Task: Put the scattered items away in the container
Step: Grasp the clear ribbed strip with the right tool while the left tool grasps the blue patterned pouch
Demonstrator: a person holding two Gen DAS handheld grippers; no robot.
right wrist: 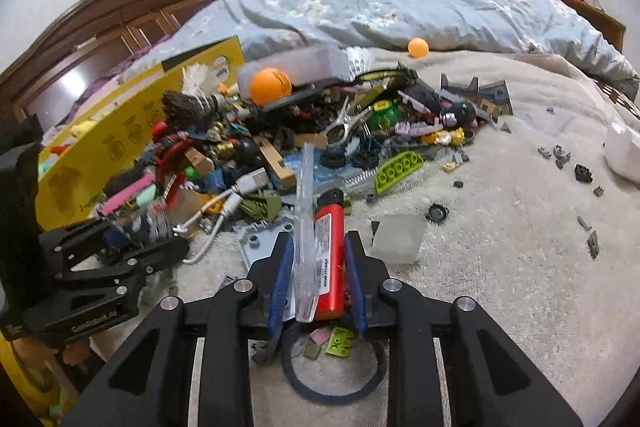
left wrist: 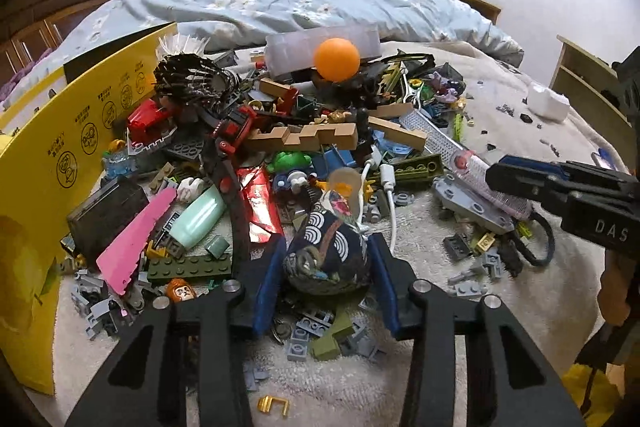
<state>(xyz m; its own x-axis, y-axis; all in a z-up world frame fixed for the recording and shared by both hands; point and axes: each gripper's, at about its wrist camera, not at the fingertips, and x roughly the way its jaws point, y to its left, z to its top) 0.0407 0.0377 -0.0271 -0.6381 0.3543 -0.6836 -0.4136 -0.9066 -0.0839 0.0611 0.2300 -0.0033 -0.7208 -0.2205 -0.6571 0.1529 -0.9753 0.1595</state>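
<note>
A heap of scattered toy bricks (left wrist: 304,143) and odds and ends covers the cream blanket. Left of the heap stands the yellow cardboard box (left wrist: 60,147), the same yellow box (right wrist: 100,155) in the right wrist view. My left gripper (left wrist: 326,247) is shut on a dark blue pouch (left wrist: 324,267) with a white wave pattern, its blue pads pressing on both sides. From the right wrist view the left gripper (right wrist: 168,235) shows at the left edge. My right gripper (right wrist: 319,239) stands open over a red lighter (right wrist: 330,259) and a clear plastic strip (right wrist: 306,227) lying between its pads.
An orange ball (left wrist: 336,61) rests on the heap before a clear plastic box (left wrist: 324,43); another orange ball (right wrist: 418,47) lies by the blue quilt (right wrist: 400,11). A white cable (left wrist: 390,187), a frosted cube (right wrist: 398,239) and a black band (right wrist: 332,383) lie near. Small bricks dot the blanket right.
</note>
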